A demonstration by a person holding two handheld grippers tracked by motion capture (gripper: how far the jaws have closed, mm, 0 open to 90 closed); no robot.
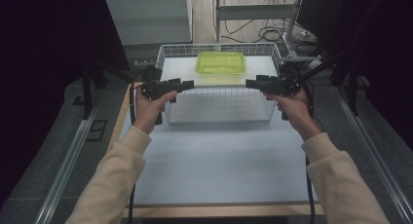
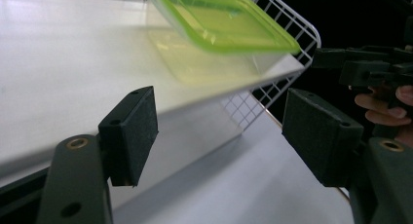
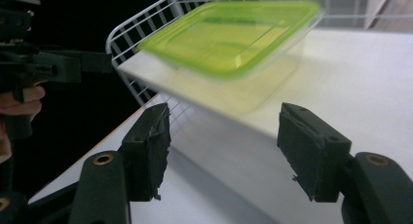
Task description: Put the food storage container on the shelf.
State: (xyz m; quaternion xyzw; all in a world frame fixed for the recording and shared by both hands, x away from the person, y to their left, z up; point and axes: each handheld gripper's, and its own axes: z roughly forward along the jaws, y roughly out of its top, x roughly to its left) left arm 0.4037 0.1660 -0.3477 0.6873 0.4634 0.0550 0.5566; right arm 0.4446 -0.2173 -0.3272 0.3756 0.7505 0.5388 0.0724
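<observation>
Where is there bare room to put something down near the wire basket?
The white board across the white wire basket is bare left of the green-lidded clear plastic container, with a narrower strip to its right. The pale table top in front of the basket is free between the forearms. It is crowded at the basket's near corners, where the open left gripper and right gripper sit.

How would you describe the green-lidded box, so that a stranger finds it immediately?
Look at the white wire basket at the table's far end, which carries a white board. On that board's far part rests the clear plastic box with the lime-green lid, the one coloured thing there.
</observation>
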